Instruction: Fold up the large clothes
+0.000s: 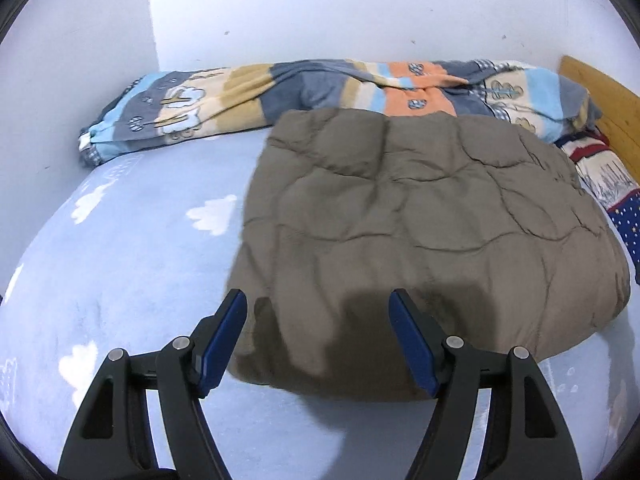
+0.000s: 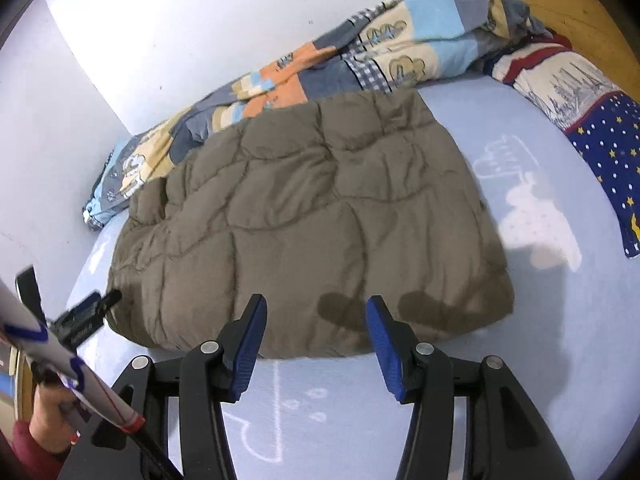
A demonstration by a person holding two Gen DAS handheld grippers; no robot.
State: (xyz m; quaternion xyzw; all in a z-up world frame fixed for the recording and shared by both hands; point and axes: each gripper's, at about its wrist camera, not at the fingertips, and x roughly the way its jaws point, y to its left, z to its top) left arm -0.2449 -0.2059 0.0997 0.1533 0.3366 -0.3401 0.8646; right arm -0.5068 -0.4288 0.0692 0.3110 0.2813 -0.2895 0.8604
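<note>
Pale blue cloud-print bed sheet (image 1: 132, 240) filled the lower frame, white wall (image 1: 320, 8) behind, and a patchwork quilt (image 1: 304, 88) bunched along the top. Left gripper (image 1: 318, 316) hovered low over the bed, fingers spread wide, gripping nothing, pointing at the near edge of the brown quilted coat (image 1: 420, 216). That coat lay folded flat in the centre right of the left wrist view, its hem just beyond the blue pads (image 1: 224, 344). Right gripper (image 2: 316, 320) was likewise spread wide and empty, the coat's near edge directly ahead between its tips. A star-print pillow (image 2: 608, 152) sat upper right, and the person's hand (image 2: 52, 412) showed at lower left
</note>
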